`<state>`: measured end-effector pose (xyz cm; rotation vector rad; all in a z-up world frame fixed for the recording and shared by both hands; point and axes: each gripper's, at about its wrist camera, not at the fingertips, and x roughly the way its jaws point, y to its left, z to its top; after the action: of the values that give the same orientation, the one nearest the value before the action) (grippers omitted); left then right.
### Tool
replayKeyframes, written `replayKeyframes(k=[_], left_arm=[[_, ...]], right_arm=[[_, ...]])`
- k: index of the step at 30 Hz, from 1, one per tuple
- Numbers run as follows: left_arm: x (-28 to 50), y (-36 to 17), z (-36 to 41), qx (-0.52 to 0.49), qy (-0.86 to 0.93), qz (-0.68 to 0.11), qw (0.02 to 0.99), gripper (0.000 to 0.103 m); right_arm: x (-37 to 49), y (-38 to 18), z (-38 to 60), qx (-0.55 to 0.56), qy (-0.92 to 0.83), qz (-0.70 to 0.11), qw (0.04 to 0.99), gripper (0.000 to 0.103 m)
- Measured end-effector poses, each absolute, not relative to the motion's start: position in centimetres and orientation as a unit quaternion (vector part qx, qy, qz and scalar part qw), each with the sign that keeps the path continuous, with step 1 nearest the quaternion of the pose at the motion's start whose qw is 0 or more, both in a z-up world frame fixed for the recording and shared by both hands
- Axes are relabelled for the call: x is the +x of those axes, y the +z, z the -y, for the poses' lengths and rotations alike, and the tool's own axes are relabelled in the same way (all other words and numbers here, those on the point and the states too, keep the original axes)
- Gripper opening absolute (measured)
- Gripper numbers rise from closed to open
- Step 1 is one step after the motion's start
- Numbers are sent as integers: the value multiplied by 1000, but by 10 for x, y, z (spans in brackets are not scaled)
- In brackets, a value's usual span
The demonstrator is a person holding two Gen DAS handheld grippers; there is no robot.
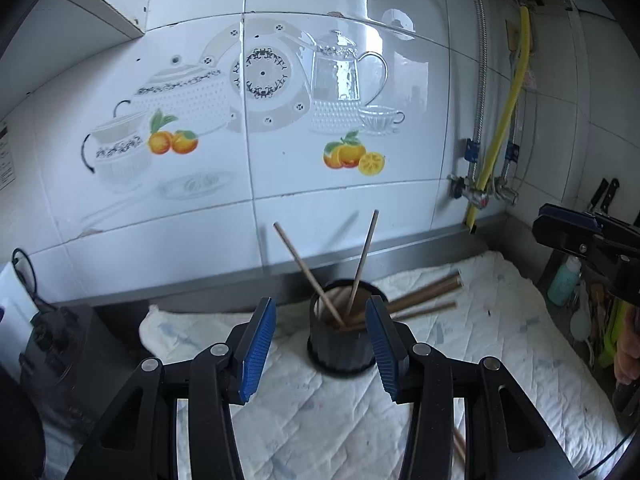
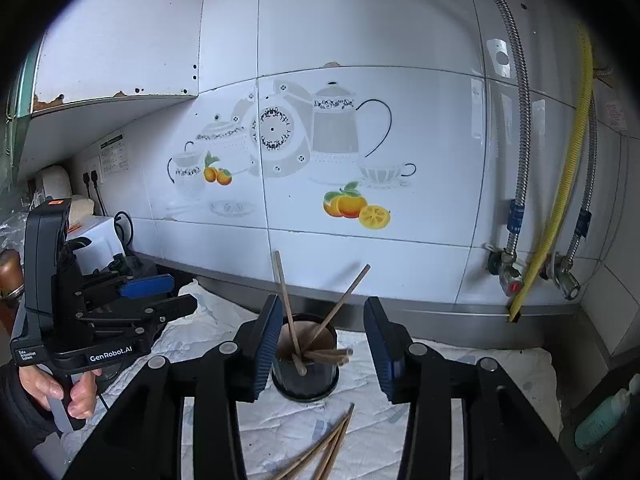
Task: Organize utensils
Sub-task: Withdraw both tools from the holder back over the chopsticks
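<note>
I see a dark ribbed holder [image 1: 339,344] standing upright on the white quilted cloth [image 1: 312,420], close to the steel edge of the tiled wall [image 1: 340,80]. 2 wooden chopsticks [image 1: 362,264] lean inside it and cross each other, with their upper ends pointing up and apart. More loose chopsticks [image 1: 426,294] lie flat on the cloth behind the holder in the left wrist view; in the right wrist view they lie in front of it.

My left gripper [image 1: 320,350] has its blue fingers spread wide and holds nothing; the holder sits just ahead, between them. My right gripper [image 2: 320,350] is also spread wide and holds nothing, with the holder ahead of its left finger. A hand [image 2: 66,390] grips the handle of the left gripper.
</note>
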<state>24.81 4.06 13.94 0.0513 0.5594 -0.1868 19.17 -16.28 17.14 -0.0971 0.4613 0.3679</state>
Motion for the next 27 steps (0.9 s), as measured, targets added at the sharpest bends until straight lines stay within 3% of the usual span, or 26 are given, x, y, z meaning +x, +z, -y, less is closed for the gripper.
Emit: replayKeyframes(k=[11, 27], left_arm=[[163, 99, -37, 28, -96, -308, 946, 50], [101, -25, 0, 8, -136, -412, 901, 57]], right_arm=[[133, 122, 180, -38, 180, -269, 945, 47], [78, 31, 191, -44, 163, -339, 926, 47]])
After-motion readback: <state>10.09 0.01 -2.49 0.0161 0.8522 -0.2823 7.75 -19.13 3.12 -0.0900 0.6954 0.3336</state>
